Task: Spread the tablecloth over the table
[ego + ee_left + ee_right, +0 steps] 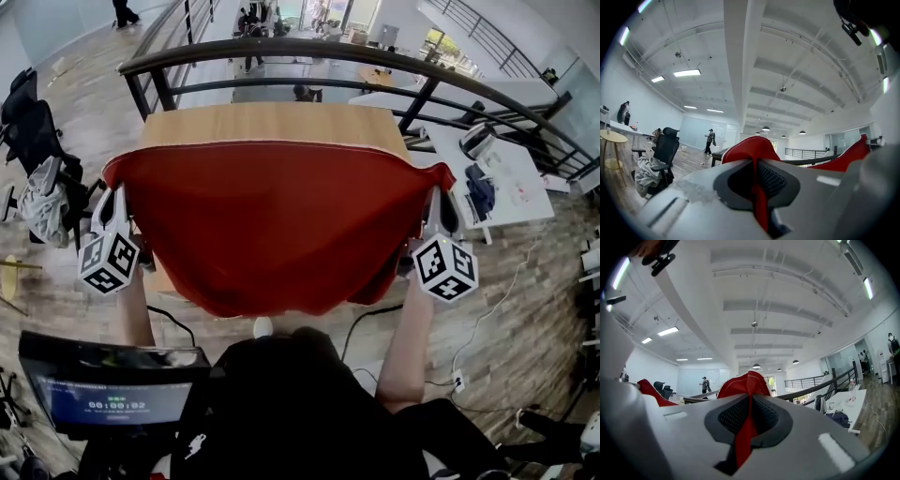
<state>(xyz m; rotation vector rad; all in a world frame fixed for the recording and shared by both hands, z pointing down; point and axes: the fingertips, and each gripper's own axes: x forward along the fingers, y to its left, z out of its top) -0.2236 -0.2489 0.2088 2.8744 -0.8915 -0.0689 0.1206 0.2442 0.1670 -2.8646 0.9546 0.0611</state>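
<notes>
Aloft, tablecloth [272,225] spans left gripper [115,191] to right gripper [435,193].

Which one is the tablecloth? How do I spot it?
Find the wooden table by the dark railing. In front of it the tablecloth is stretched between the left tool and right tool. It's the only big red thing there.

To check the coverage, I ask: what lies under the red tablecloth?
The wooden table: its far strip shows beyond the tablecloth. The rest of the tabletop, and anything on it, is covered.
</notes>
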